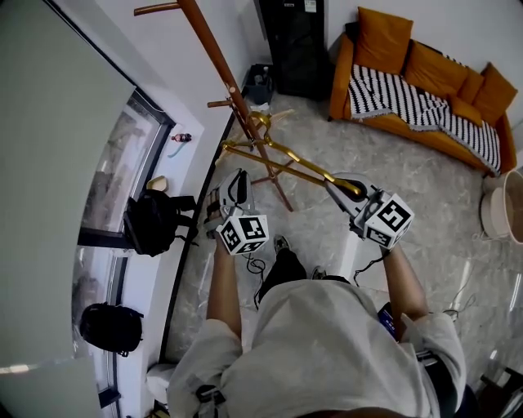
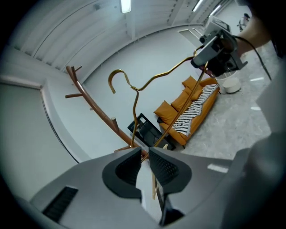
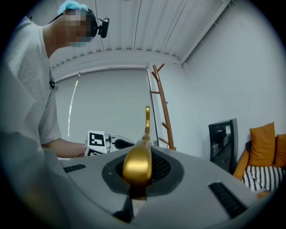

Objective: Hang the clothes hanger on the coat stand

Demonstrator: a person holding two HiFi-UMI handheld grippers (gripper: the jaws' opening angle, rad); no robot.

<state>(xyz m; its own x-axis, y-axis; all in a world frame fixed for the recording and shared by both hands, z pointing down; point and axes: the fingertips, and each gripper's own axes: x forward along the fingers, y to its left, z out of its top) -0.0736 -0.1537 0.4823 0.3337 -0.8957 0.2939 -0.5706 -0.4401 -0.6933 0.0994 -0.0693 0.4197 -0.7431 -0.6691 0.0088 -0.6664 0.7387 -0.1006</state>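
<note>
While the hanger (image 3: pixel 137 163) was held level between both tools, we logged this moment as the approach: hook not yet seated on any peg, by our reading.

- Item 1, gold metal hanger: centre of the head view, spanning from 10 to 3 o'clock of centre, close to the stand.
- Item 2, left gripper (image 2: pixel 143 157): jaws pressed nearly together, pinching the hanger's thin wire at one end.
- Item 3, right gripper (image 3: pixel 137 172): jaws clamped on the rounded gold shoulder tip at the other end.
- Item 4, wooden coat stand (image 1: pixel 211 49): slanting from 12 o'clock down to centre, one peg (image 1: pixel 155 9) at 11 o'clock.
- Item 5, hook (image 3: pixel 147 118): seen edge-on, just beside the stand's pole.

Next move, as we judged it: both ends lifted together, the hook's opening turned over a peg and lowered before either grip was eased.

Not determined: whether the hook touched the pole, since the two overlapped in the head view. The stand's top was cut off at 12 o'clock, and its feet lay partly behind the hanger.
</note>
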